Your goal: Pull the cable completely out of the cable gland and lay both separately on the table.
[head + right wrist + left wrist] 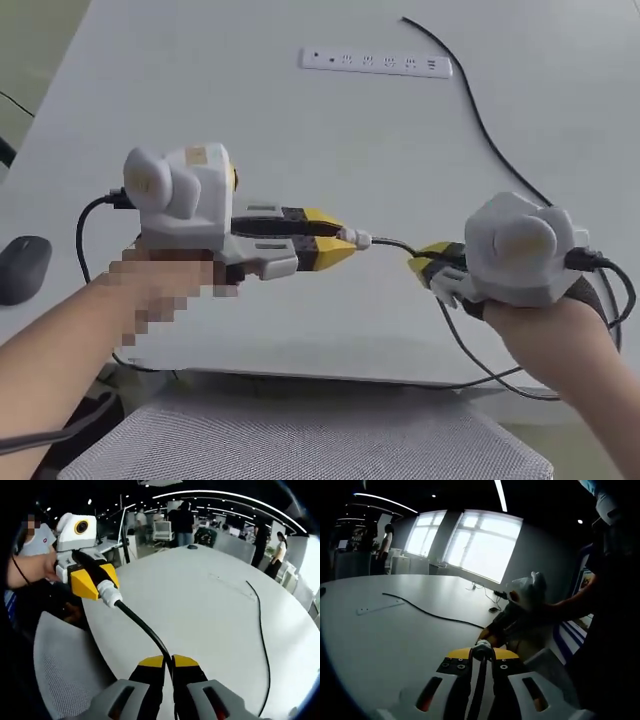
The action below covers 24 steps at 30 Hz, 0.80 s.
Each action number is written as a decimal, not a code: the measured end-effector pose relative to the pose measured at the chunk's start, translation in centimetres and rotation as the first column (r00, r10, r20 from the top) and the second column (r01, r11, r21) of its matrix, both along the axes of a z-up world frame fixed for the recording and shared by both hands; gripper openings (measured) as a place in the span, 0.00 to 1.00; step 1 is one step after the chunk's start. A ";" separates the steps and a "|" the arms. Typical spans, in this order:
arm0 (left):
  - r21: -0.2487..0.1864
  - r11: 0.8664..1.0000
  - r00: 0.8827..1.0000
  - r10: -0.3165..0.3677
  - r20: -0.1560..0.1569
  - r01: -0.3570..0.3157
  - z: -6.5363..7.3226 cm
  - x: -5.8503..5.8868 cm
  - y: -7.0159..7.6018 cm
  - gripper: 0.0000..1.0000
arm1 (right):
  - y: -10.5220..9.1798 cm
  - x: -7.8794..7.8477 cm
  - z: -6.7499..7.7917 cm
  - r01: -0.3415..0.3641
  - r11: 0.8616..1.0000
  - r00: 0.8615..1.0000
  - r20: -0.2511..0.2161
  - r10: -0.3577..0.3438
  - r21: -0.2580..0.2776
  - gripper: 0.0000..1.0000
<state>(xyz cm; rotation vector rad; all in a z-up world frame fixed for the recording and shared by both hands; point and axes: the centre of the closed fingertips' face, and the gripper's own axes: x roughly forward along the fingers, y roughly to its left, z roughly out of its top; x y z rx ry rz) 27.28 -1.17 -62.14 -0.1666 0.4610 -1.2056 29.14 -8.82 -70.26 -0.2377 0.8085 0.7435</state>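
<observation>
Coming in from 9 o'clock in the head view, the left gripper is held above the near edge of the large white table, and the right gripper comes in from 3 o'clock. The yellow-tipped jaws of the left gripper are pressed together on the small white plastic cable gland, which sticks out of their tips toward 3 o'clock. The thin black cable leaves the gland and runs, a little sagging, to the right gripper, whose jaws are clamped on it. Gland and cable are in the air between the two grippers, and the cable is not yet out of the gland. At 12 o'clock a long white power strip lies on the table, with a black cord curving at 1 o'clock. A dark computer mouse lies at 9 o'clock, and a grey mesh chair seat is at 6 o'clock.

In the left gripper view the two jaws rise from 6 o'clock and meet around the gland, seen end-on just below the centre. The right gripper and the hand that holds it are beyond, toward 2 o'clock.

In the right gripper view the jaws rise from 6 o'clock and pinch the cable between their yellow tips. The cable climbs toward 10 o'clock into the gland, which is held in the left gripper's yellow jaws.
</observation>
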 end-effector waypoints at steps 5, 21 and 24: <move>-0.001 1.000 1.000 0.000 0.002 0.000 0.0 -0.2 0.0 0.15 | -0.8 -0.5 -1.2 0.072 0.997 0.994 -0.079 -0.070 0.032 0.00; -0.002 1.000 1.000 0.002 -0.001 -0.002 -0.1 -0.2 0.2 0.15 | -0.7 -1.3 -2.4 0.122 0.992 0.980 -0.163 -0.113 0.045 0.01; -0.005 1.000 1.000 0.001 -0.001 -0.001 0.0 -0.1 0.2 0.15 | -0.8 -1.0 -2.2 0.118 0.992 0.983 -0.147 -0.110 0.044 0.01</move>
